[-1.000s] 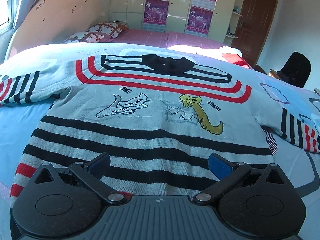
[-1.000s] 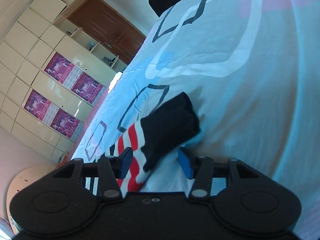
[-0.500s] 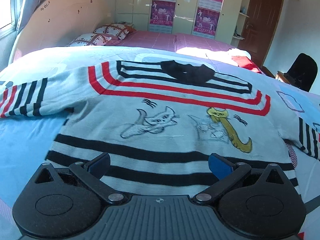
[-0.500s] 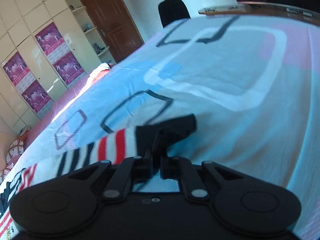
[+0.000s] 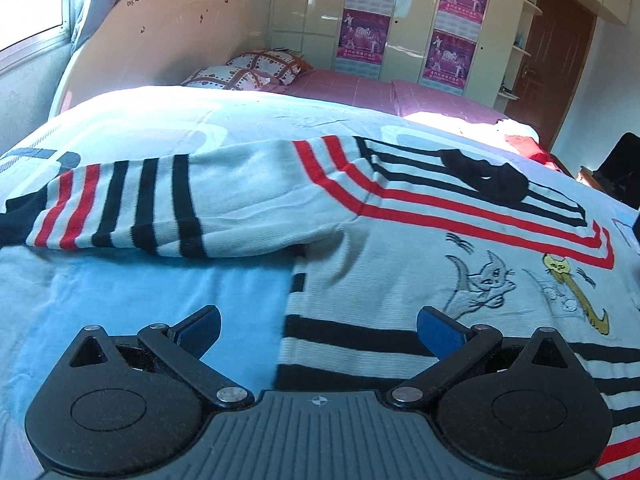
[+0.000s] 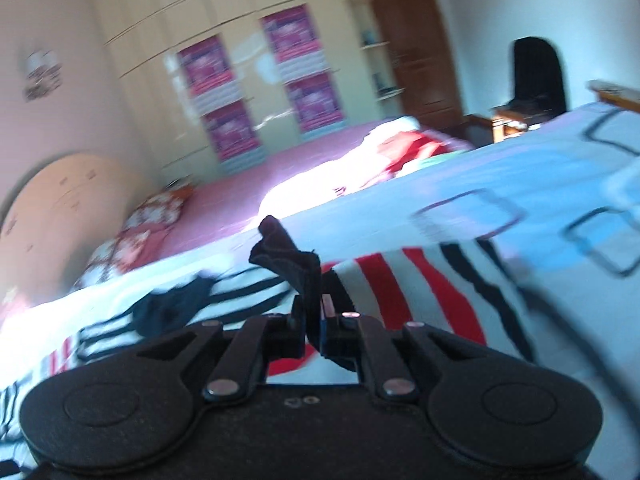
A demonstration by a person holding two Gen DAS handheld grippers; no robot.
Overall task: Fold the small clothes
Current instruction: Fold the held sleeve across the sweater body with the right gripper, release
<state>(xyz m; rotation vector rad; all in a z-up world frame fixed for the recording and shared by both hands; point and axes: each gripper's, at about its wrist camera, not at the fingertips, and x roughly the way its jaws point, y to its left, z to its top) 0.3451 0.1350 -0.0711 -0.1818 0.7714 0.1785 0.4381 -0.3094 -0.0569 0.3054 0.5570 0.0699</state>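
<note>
Right gripper (image 6: pixel 313 320) jaws just closed, now pinching the black cuff (image 6: pixel 294 262) of the right sleeve (image 6: pixel 420 292), lifted so it can fold in over the body. Left gripper (image 5: pixel 318 326) wide, empty, above the sweater's (image 5: pixel 400 248) left side seam. Sweater lies flat on the bed (image 5: pixel 160 288), front up, collar far, hem near; long axis sleeve to sleeve, left-right.

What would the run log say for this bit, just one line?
step: folding sleeve | right gripper: shut on black cuff, lifted above sweater | left gripper: open, empty | bed: sweater flat
</note>
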